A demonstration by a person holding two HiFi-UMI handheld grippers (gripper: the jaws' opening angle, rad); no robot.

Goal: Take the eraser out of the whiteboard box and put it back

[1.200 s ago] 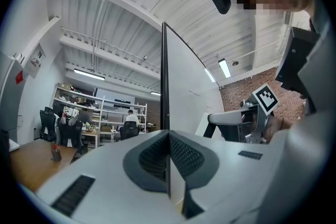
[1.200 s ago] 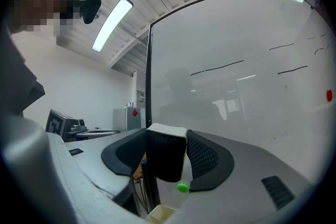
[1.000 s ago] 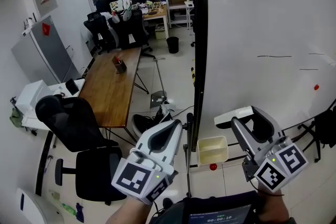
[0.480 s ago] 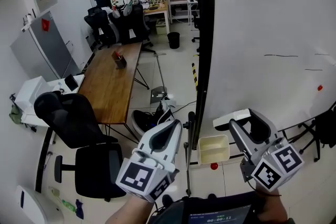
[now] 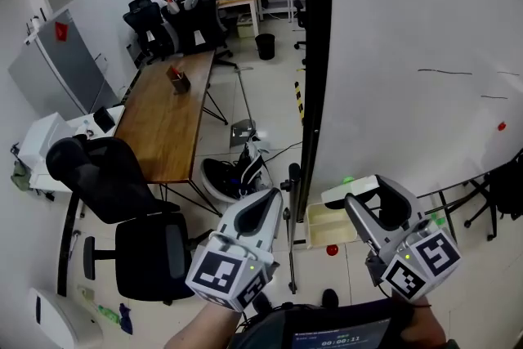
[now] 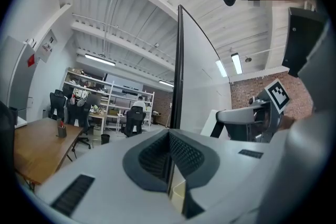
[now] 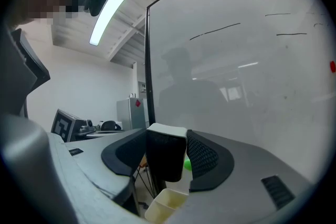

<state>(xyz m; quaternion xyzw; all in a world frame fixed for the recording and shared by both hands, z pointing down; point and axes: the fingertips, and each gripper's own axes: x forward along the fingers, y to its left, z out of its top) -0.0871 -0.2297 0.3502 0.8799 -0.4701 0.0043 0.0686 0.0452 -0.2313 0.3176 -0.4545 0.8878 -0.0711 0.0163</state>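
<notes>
1. Head view: the right tool (image 5: 372,200) is seen clamped on the eraser (image 5: 343,192), with the eraser's white back turned up. The eraser is held out of the cream box (image 5: 331,226), just above it. The box sits by the lower corner of the whiteboard (image 5: 409,53).
2. Same view: the left tool (image 5: 268,204) is held alongside, left of the board's black frame. Its jaws are brought together and nothing is carried in them. A wooden table (image 5: 167,127) and a black office chair (image 5: 122,200) are seen further off to the left.
3. Left gripper view: the pads are seen closed to a thin slit with nothing between them. The board's dark edge rises straight ahead. The right tool (image 6: 247,115) is caught at the right of the picture.
4. Right gripper view: the eraser (image 7: 167,149) is pinched upright between both pads, its dark side facing the camera and its white back on top. The open-topped box (image 7: 165,206) is seen below it, apart from it. A small green dot (image 7: 186,163) shows just behind the eraser, and the whiteboard (image 7: 236,86) fills the background.
</notes>
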